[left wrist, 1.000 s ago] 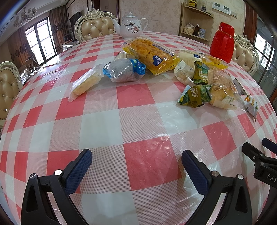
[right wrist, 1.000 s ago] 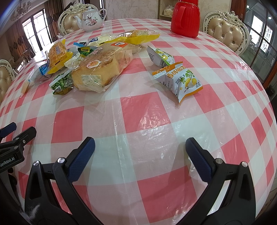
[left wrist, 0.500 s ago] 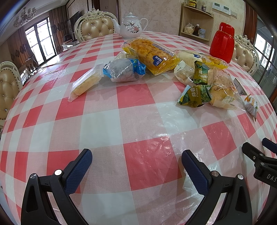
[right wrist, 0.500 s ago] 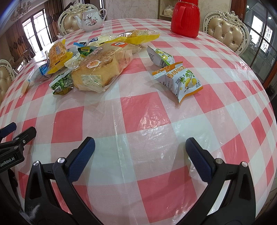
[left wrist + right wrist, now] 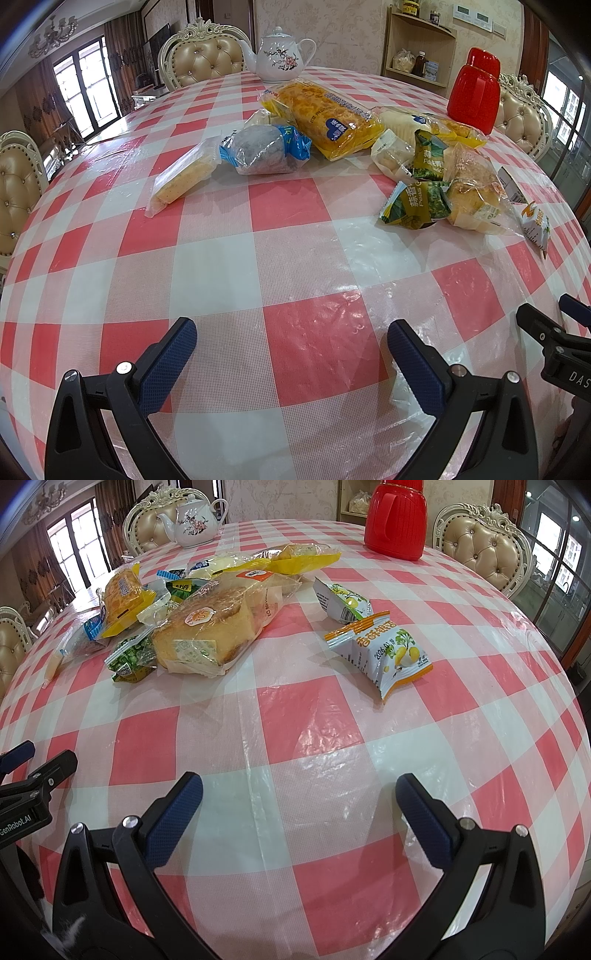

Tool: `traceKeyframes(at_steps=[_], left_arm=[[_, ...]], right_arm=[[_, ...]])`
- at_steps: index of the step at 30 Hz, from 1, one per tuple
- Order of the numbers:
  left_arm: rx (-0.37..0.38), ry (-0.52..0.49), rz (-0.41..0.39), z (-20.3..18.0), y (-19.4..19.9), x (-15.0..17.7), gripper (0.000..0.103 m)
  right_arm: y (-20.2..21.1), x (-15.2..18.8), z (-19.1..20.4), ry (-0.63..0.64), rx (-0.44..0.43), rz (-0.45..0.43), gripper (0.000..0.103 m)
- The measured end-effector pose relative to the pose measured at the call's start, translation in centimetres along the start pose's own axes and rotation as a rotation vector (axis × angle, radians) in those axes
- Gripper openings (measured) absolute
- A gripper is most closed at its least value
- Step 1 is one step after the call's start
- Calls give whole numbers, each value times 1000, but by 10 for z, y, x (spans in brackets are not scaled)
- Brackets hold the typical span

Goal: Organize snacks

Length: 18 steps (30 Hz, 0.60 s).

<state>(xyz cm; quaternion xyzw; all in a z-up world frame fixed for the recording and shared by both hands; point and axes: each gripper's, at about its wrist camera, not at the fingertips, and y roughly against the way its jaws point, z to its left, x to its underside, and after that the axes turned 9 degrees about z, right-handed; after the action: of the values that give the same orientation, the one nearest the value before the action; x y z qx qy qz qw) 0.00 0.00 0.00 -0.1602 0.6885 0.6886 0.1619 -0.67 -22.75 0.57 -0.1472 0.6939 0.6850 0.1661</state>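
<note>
Your left gripper point(image 5: 291, 345) is spread wide with nothing between its blue pads, low over the near edge of the checked table point(image 5: 221, 273); your right gripper point(image 5: 299, 801) is just as wide and just as empty, beside it over the same near edge. Take the big bagged sponge cake point(image 5: 210, 627) as your landmark: the snacks lie around it, well beyond both grippers. Touching its near left corner is a green pea packet point(image 5: 131, 657). Behind it and to its left sits a yellow-wrapped bread loaf point(image 5: 325, 118), with a blue-ended bag holding a dark bun point(image 5: 264, 149) and a clear-wrapped pale slice point(image 5: 184, 175) further left still. To the cake's right, apart from it, lie two small white-and-orange packets point(image 5: 384, 650), one just behind the other. Far behind the cake stand a white teapot point(image 5: 282, 59) and a red flask point(image 5: 395, 517).
</note>
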Motion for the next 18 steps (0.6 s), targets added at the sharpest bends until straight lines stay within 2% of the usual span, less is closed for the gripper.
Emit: traceKeyframes(at_steps=[18], left_arm=[[12, -17, 7, 0, -1, -3, 103]], right_arm=[[1, 1, -2, 18, -14, 6, 103]])
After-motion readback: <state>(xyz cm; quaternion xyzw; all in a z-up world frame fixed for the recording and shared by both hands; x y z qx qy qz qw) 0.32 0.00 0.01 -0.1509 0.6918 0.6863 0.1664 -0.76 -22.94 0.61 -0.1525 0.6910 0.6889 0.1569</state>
